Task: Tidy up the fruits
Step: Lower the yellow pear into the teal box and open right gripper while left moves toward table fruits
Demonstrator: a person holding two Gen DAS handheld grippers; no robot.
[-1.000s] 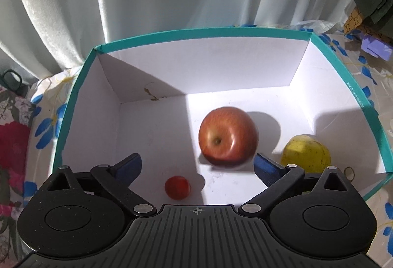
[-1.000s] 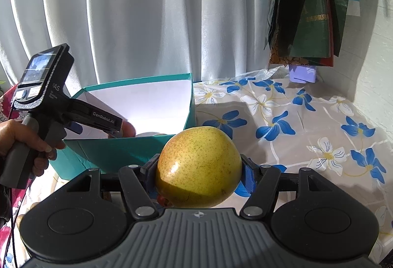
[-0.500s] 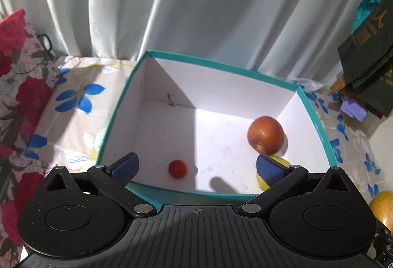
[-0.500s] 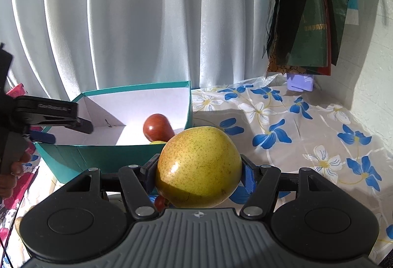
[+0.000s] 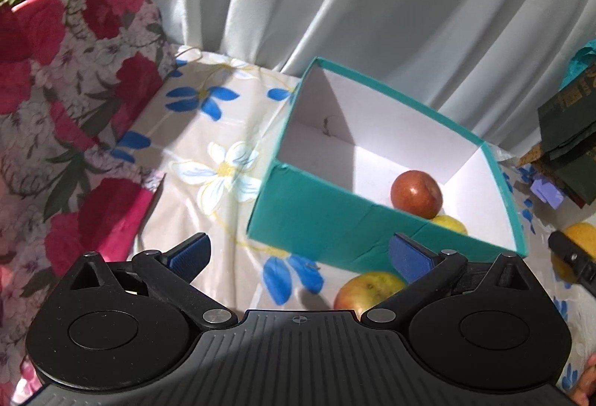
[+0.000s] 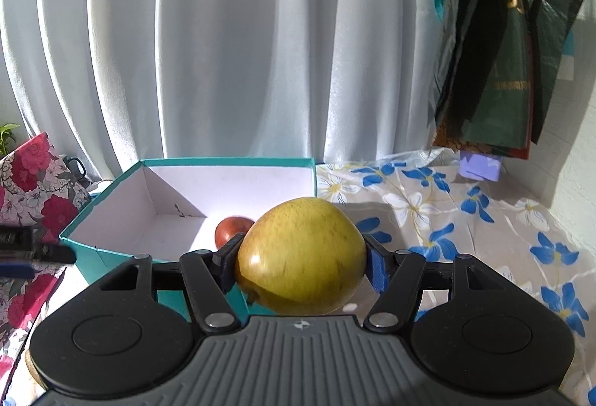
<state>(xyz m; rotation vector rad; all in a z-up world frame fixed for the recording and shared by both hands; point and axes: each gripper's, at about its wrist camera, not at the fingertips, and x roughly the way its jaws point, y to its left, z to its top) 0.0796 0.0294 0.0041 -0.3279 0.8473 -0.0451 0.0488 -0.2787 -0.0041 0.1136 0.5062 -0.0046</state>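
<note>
Two tongs are working here: the right tongs (image 6: 301,262) are clamping a yellow-green apple (image 6: 301,257) just short of the teal box (image 6: 111,219), while the left tongs (image 5: 298,251) are hanging spread apart with nothing between them, off the box's near-left corner. Slipping looks like the main risk, since the blue pads (image 6: 377,270) are pinching a smooth, rounded fruit only at its sides, so a tilt on the way over could roll it out. Clipping the near wall of the box is another, as the fruit is sitting low beside that rim. Inside, a red apple (image 5: 416,194) and a yellow fruit (image 5: 450,224) are crowding the right corner, so a drop there could knock them. Another apple (image 5: 367,290) is lying on the flowered cloth (image 5: 223,164) outside the box. A rose-patterned cushion (image 5: 74,89) is flanking the left.
</note>
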